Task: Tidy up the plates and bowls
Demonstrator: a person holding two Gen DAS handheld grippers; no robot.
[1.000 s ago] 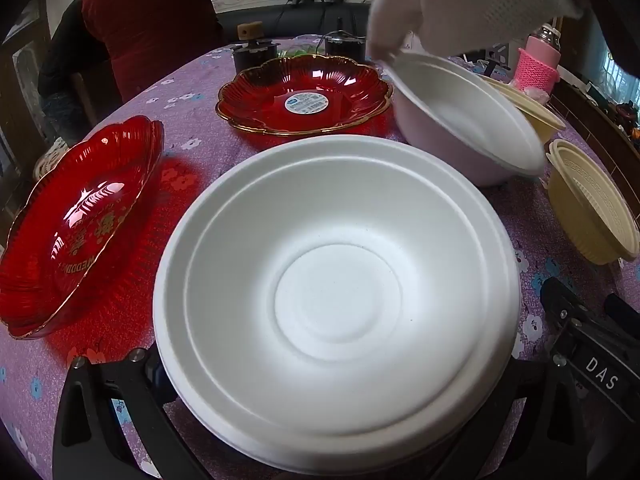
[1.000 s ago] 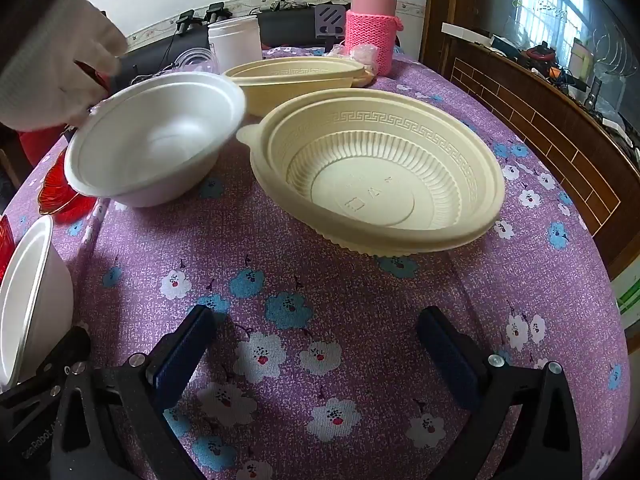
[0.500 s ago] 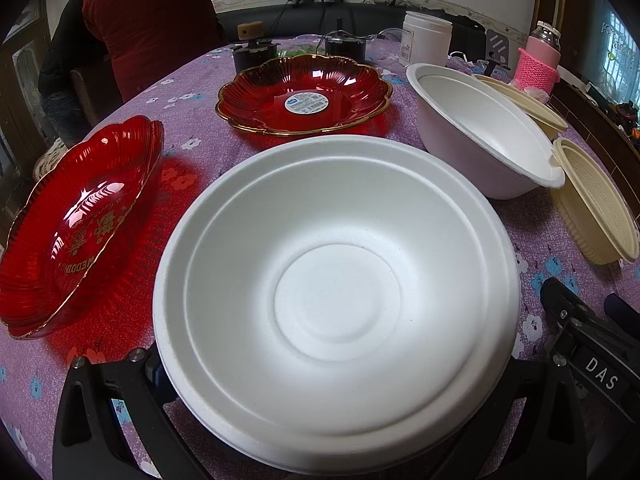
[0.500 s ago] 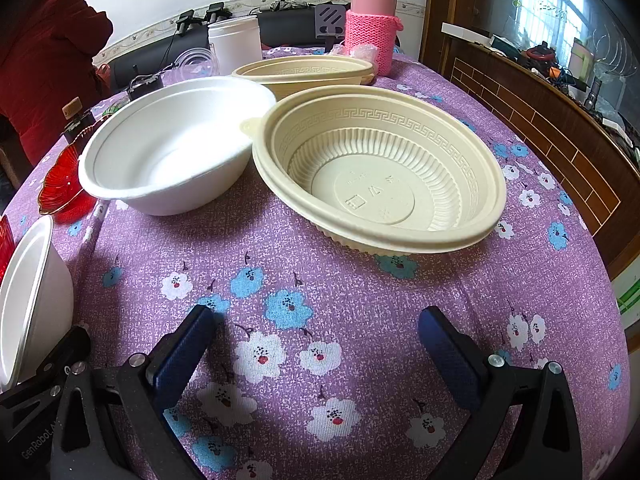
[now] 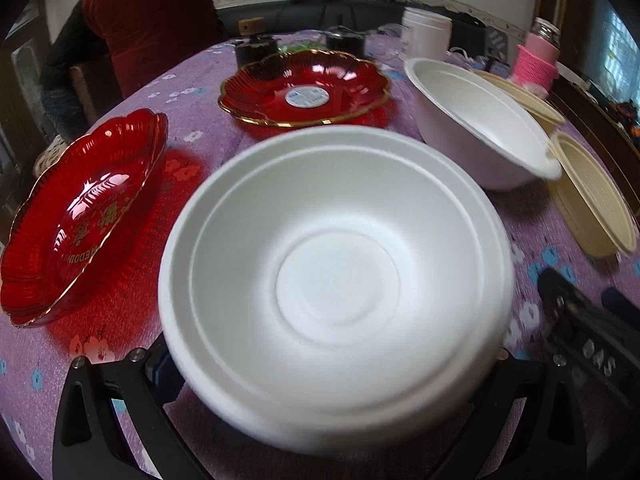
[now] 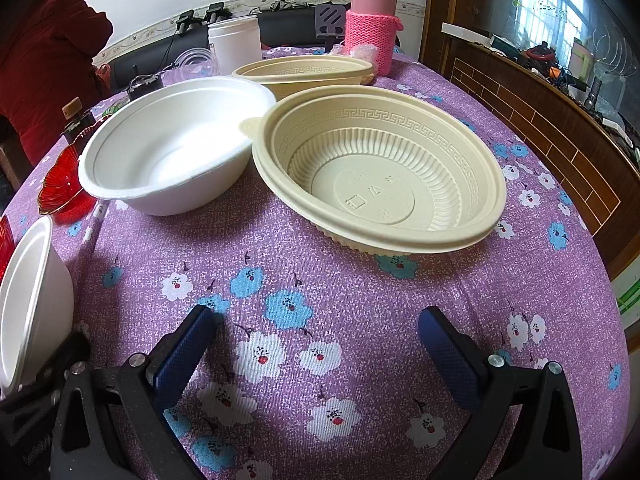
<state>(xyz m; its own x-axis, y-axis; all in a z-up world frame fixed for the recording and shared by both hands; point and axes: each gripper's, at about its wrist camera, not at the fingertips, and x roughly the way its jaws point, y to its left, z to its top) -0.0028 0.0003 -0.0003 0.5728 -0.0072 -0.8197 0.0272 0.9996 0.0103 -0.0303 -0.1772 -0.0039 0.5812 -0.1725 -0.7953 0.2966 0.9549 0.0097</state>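
The table (image 6: 360, 288), under a purple cloth with blue and white flowers, carries everything. A person in a dark red top (image 5: 156, 12) stands at its far side.

The nearest white foam bowl (image 5: 336, 280) fills the left wrist view, sitting between the fingers of the left hand-held gripper (image 5: 332, 364); the fingers stand at its two sides, but whether they press on it cannot be told, as the bowl hides their tips. A blue pad (image 5: 162, 372) shows at its left flank.

Two red glass plates with gold rims lie beyond it: an oval one (image 5: 80, 216) at the left and a scalloped round one (image 5: 304, 88) with a sticker at its centre, farther back.

A second white foam bowl (image 6: 176, 144) rests upright on the cloth, its rim touching or just beside a cream plastic bowl (image 6: 380, 172) with a key-pattern band. Another cream plastic bowl (image 6: 304, 74) sits behind them.

The right hand-held gripper (image 6: 316, 340) hovers over bare cloth in front of the cream bowl, fingers spread wide apart and holding nothing.

At the back stand a white jar (image 6: 234, 44) and a flask in a pink knitted sleeve (image 6: 372, 28)
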